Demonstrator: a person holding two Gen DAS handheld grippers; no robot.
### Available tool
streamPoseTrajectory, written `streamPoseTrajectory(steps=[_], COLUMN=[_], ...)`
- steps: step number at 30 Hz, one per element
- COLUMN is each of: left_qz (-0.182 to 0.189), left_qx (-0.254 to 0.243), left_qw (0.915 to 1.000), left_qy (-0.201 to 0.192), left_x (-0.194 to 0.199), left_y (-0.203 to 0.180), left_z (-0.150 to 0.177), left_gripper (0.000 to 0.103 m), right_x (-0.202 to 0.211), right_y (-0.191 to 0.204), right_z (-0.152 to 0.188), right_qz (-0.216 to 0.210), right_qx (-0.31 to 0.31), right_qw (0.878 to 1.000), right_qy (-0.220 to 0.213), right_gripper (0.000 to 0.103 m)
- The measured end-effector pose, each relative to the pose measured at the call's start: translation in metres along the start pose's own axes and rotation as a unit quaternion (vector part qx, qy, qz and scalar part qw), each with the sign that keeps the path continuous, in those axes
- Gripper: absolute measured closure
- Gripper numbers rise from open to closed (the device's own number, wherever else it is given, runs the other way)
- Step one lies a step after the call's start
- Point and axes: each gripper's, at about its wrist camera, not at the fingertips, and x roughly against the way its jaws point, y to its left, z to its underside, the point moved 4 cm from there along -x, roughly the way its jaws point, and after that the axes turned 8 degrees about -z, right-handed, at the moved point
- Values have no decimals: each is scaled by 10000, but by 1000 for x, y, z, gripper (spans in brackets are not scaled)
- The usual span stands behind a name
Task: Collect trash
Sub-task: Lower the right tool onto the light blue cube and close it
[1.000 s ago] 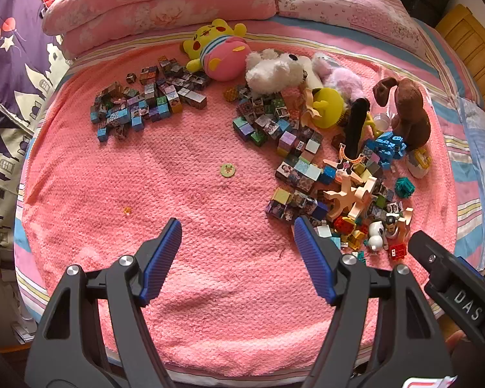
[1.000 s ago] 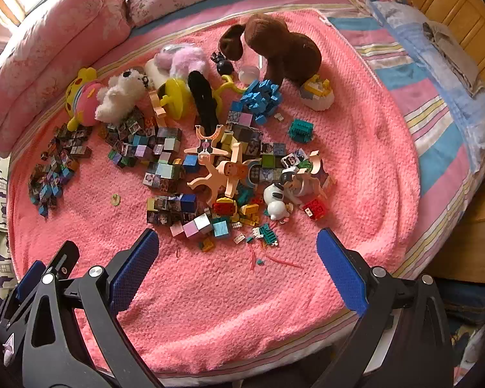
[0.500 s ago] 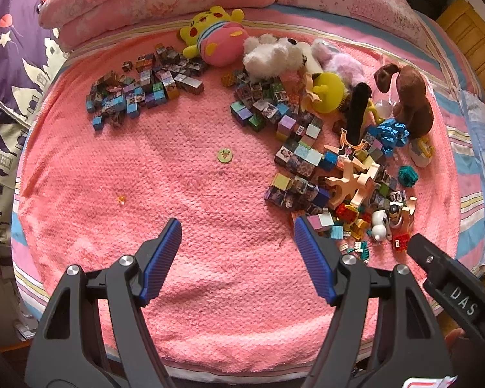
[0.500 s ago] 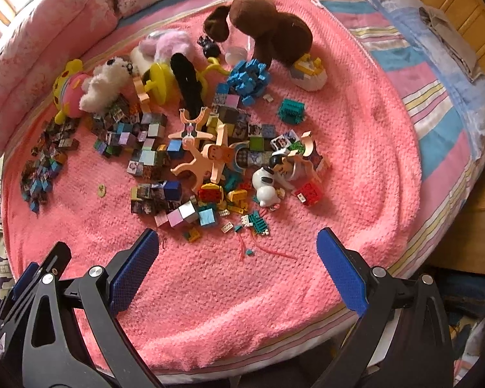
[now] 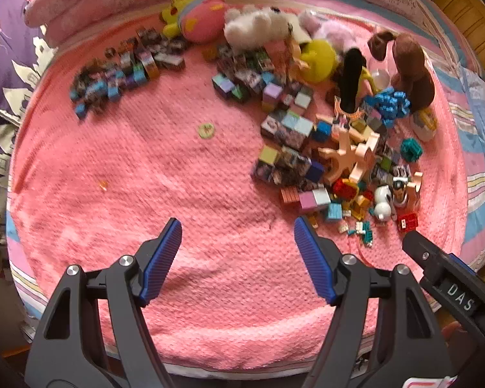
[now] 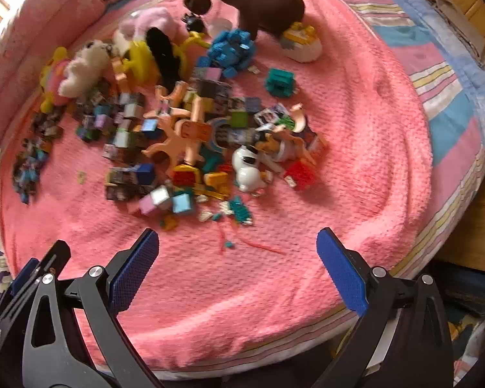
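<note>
Both claws hang above the near edge of a bed covered by a pink blanket (image 5: 184, 194), and each one is spread wide with nothing between its blue pads. The left claw (image 5: 237, 252) sits over bare blanket, and the right claw (image 6: 237, 265) sits just short of the toy pile. In the right wrist view, the trash lies at about 12 o'clock from the right claw, close ahead of its pads: a thin red strip (image 6: 262, 246) on the blanket with a small teal scrap (image 6: 229, 244) just beside it. From the left claw, a small round yellowish disc (image 5: 206, 130) lies alone on the blanket at about 11 o'clock, well apart from everything else, and a tiny orange scrap (image 5: 103, 185) lies at about 10 o'clock near the bed's left side. The big heap of picture cubes (image 6: 129, 174) and building bricks spreads at 11 to 12 o'clock from the right claw, with a white dog figure (image 6: 247, 168) and a red brick (image 6: 300, 173) at its near edge. A second cluster of cubes (image 5: 119, 71) lies at 10 o'clock from the left claw. Soft toys line the far side: a brown plush dog (image 6: 258, 0), a yellow and pink plush (image 5: 197, 16) and a white plush (image 5: 258, 27). Both views are blurred, so finer details are unclear.
</note>
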Motion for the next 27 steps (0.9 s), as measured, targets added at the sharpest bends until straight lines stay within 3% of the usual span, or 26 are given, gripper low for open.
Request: streamPoseTrajectory(steps=[17,27], left_qz=[-48,-163], left_qx=[-390,-66], left_qw=[9983,9994], left_qy=[423,305], left_x=[-53,-61], left_y=[-23,17], left_z=[36,29], left_gripper=[34,34], right_x=[-43,-55], right_y=[-35,29], right_z=[37,22], right_qz=[-123,-420], right_qx=[-202,573], right_qw=[9986,9967], right_qy=[469,382], right_gripper=[7,10])
